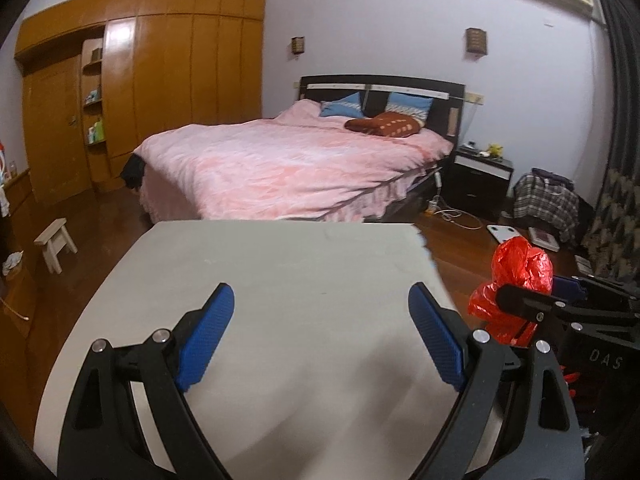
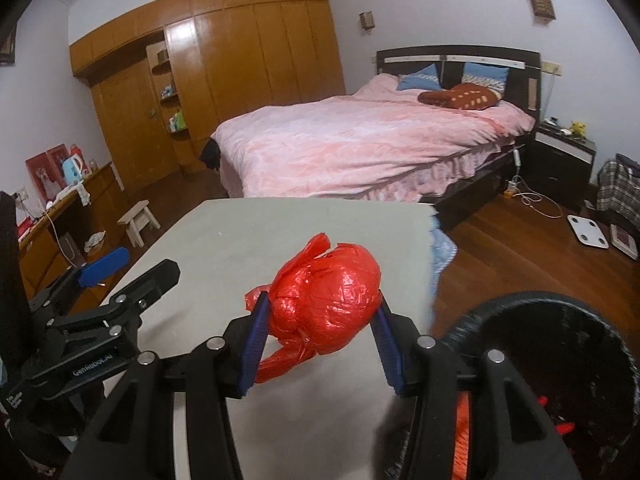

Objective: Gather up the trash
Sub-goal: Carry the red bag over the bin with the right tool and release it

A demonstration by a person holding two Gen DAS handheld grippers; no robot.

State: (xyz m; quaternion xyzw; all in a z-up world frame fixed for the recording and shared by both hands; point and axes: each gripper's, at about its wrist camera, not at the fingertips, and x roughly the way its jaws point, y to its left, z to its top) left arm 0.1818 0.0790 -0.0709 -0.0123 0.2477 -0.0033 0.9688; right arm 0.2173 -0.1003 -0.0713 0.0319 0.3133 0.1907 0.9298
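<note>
Fingers of the right gripper (image 2: 320, 320) clench a knotted red plastic bag (image 2: 326, 302) above the bench (image 2: 240, 232), beside a black bin (image 2: 560, 360); left gripper (image 1: 320, 320) gapes empty.

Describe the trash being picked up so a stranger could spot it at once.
Start at the grey table in front of the pink bed. Above its right edge, the right tool grips a crumpled red plastic bag, beside a black bin. Nothing else there is bright red.

The right gripper (image 2: 320, 320) clamps a crumpled red plastic bag (image 2: 326, 304) above the grey table (image 2: 240, 232). A black bin (image 2: 560, 328) sits at four o'clock, the left gripper (image 2: 132, 268) at nine.
</note>
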